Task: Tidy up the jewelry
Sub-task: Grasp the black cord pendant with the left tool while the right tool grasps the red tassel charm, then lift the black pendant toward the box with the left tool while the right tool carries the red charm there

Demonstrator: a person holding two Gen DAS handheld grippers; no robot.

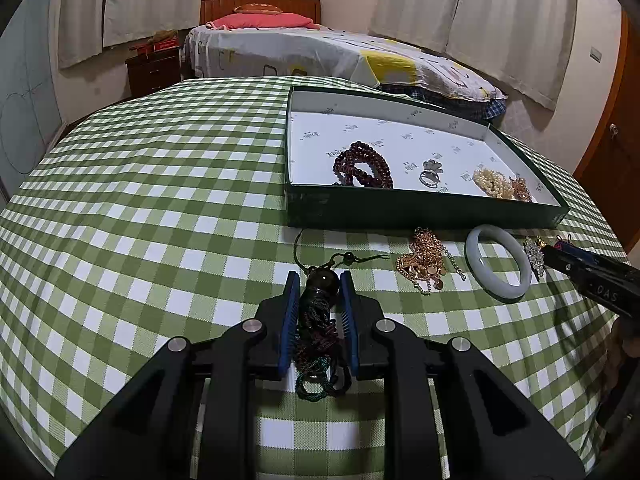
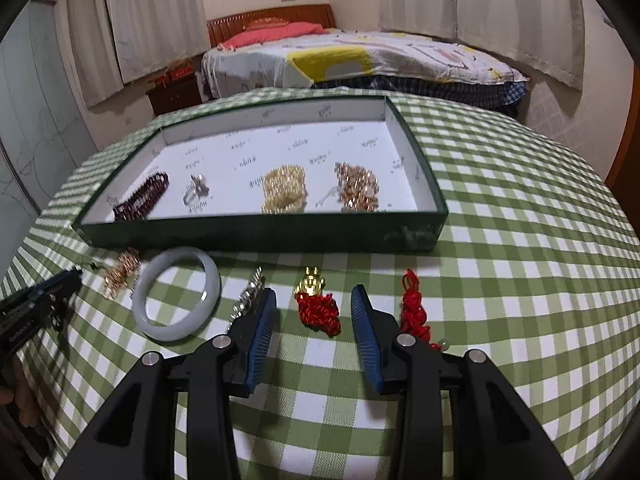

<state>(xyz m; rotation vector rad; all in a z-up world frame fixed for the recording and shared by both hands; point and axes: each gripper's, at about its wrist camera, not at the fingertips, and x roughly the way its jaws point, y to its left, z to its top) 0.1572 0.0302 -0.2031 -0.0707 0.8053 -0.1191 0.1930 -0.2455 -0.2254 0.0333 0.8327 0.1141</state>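
Note:
My left gripper (image 1: pixel 319 282) is shut on a dark bead pendant with a green cord (image 1: pixel 318 312), low over the checked cloth. My right gripper (image 2: pixel 314 294) is open around a gold charm on red knotted cord (image 2: pixel 318 306) lying on the cloth. A green tray (image 1: pixel 420 210) with a white lining holds dark red beads (image 1: pixel 362 166), a silver ring (image 1: pixel 430 174), pearl beads (image 1: pixel 492 184) and a rose-gold piece (image 1: pixel 520 188). In front of the tray lie a gold chain pile (image 1: pixel 424 262), a jade bangle (image 1: pixel 498 262) and a rhinestone piece (image 1: pixel 534 256).
A second red knotted cord (image 2: pixel 414 308) lies right of my right gripper. The table wears a green-and-white checked cloth (image 1: pixel 160 200). Behind it are a bed (image 1: pixel 320 48), a nightstand (image 1: pixel 154 68) and curtains. The tray also shows in the right wrist view (image 2: pixel 260 232).

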